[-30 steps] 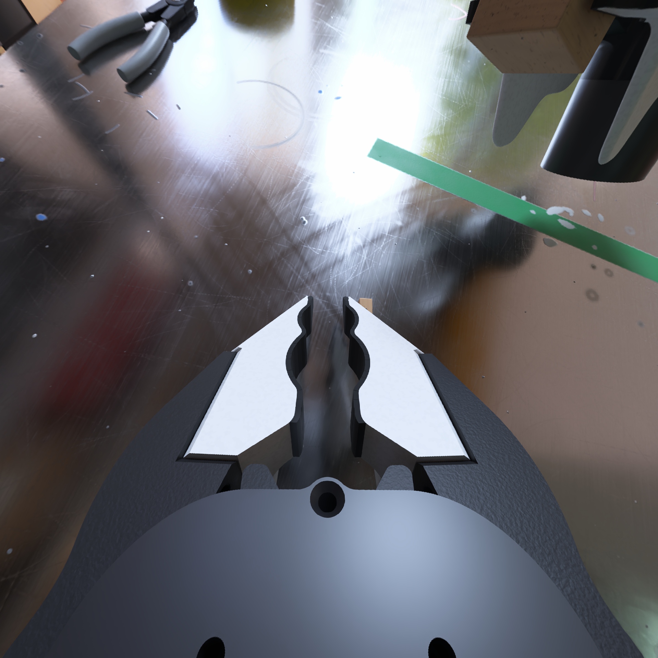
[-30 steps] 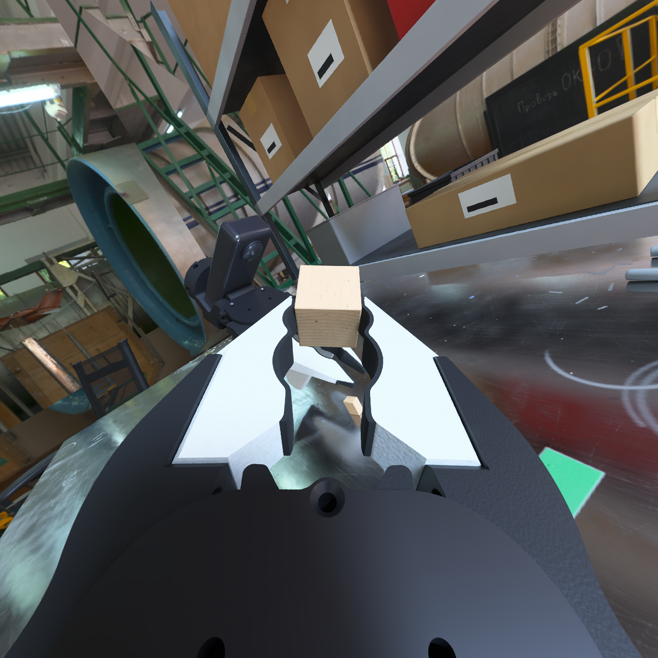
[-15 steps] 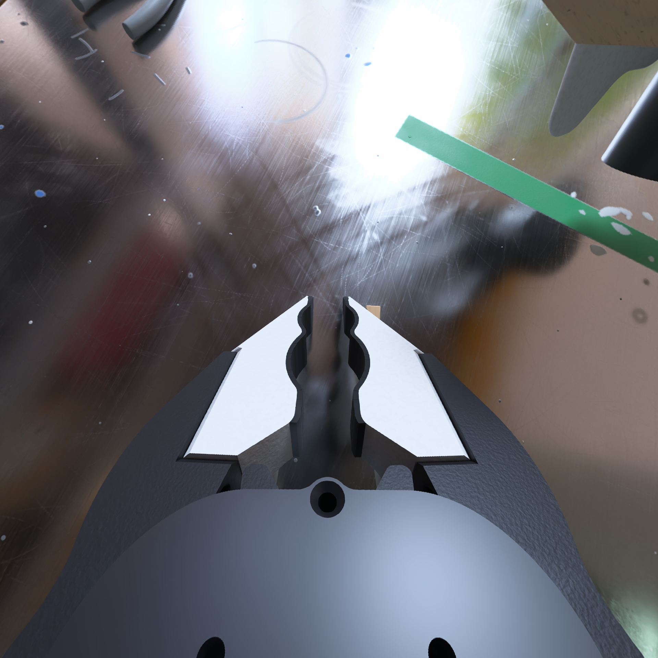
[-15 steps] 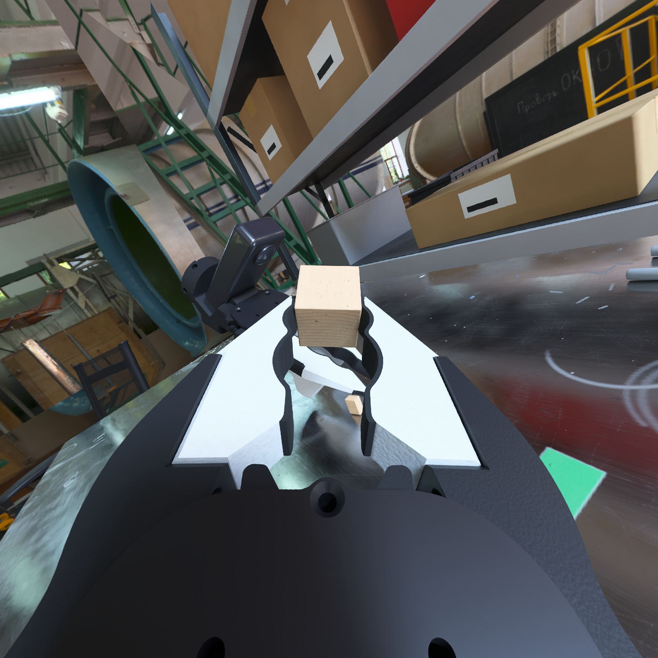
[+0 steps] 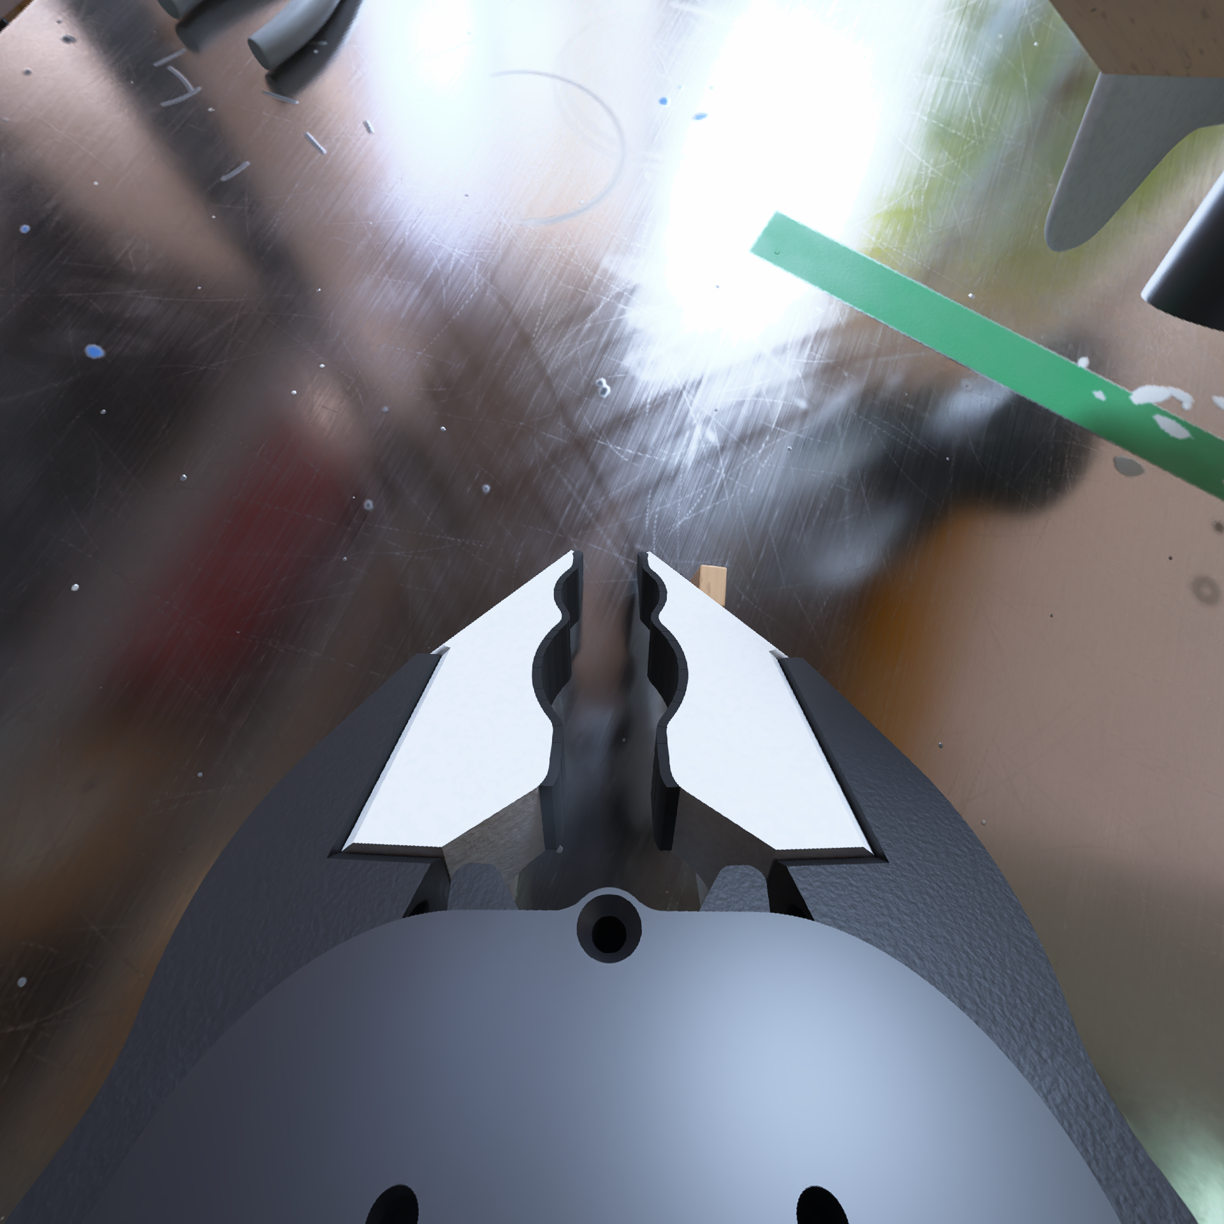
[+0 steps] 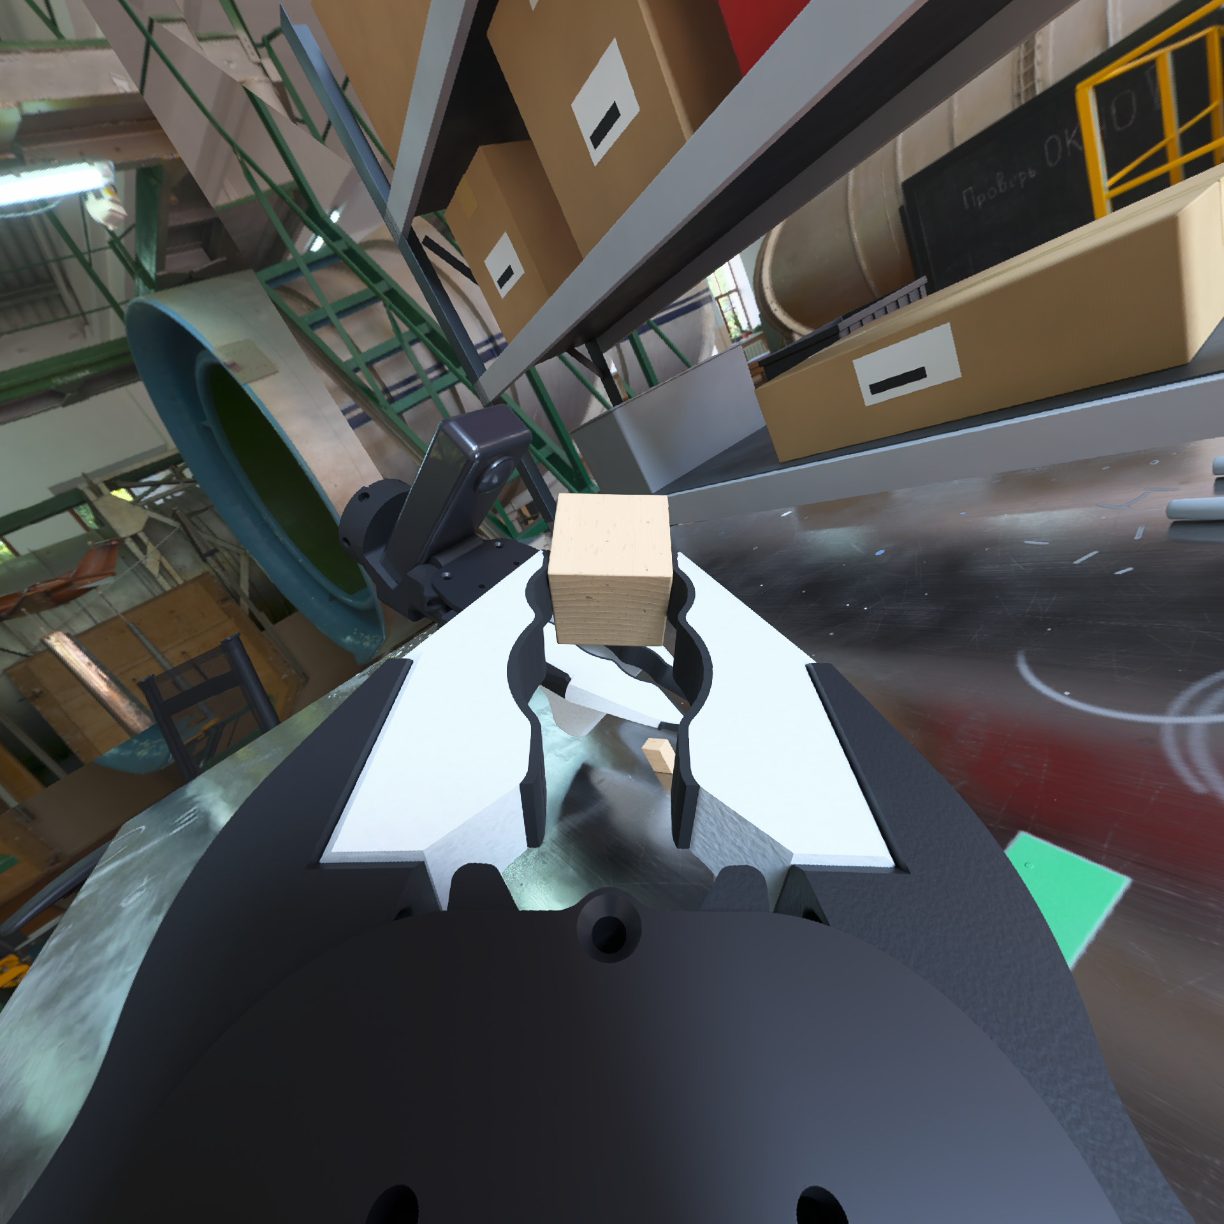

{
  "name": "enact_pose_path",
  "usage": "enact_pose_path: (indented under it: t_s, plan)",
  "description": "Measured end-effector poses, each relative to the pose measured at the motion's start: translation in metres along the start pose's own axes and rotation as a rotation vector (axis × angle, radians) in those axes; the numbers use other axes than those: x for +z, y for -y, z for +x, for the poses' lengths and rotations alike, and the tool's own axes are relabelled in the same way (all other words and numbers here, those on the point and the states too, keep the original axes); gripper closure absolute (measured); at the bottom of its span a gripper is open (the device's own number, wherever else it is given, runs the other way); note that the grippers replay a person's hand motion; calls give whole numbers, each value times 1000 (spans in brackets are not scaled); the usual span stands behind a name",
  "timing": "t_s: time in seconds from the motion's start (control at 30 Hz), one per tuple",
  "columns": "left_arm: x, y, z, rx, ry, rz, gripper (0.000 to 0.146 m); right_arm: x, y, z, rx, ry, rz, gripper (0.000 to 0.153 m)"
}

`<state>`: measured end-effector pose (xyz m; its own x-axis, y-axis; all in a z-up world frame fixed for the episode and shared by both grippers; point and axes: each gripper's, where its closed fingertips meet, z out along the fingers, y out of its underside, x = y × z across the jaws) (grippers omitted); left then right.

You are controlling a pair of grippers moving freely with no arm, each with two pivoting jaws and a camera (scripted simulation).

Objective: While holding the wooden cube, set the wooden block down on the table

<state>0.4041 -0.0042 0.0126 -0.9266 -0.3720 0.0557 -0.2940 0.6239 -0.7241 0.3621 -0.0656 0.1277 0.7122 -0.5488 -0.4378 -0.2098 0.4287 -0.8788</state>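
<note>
Left wrist view: left hand-held gripper [image 5: 609, 563] has its jaws set narrowly apart, with bare desk [image 5: 331, 397] showing through the slot between them. The wooden block [image 5: 712, 583], small and pale, peeks out just past the outer edge of the right finger, close to the tip. Most of it is hidden by that finger. Cannot tell whether the jaws pinch it or whether it touches the desk.

Outward from there the metal desk is scratched, with a bright glare patch ahead. A green tape strip [image 5: 960, 338] runs diagonally at right. Grey plier handles [image 5: 285, 33] are cut off at the top left edge.

Right wrist view: right hand-held gripper [image 6: 609, 596] is clamped on the wooden cube [image 6: 609, 569], which sits squarely between the fingertips and clear of the desk. Below the cube, through the jaw opening, the left unit's white fingers [image 6: 596, 702] show, and the block lies just under them, low near the desk surface.

Farther out, a metal shelf [image 6: 927, 450] carrying cardboard boxes [image 6: 993, 357] stands at the far edge of the desk.
</note>
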Motion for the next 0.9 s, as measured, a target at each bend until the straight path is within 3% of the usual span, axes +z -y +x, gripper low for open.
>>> enact_pose_path:
  t_s: [0.43,0.53,0.7,0.77,0.9]
  plan:
    - [-4,4,-2,-23,-21,28,130,-3,4,2,-16,-16,14,118]
    - [-12,12,-10,-64,-21,81,130,-10,8,18,-137,-146,-6,118]
    - [-25,26,-29,-210,-61,184,130,-39,17,65,-471,-574,-131,118]
    - [-27,30,-39,-271,-61,221,130,-44,17,75,-485,-620,-165,118]
    - [-34,37,-54,-314,-31,286,129,-43,9,87,-359,-585,-219,118]
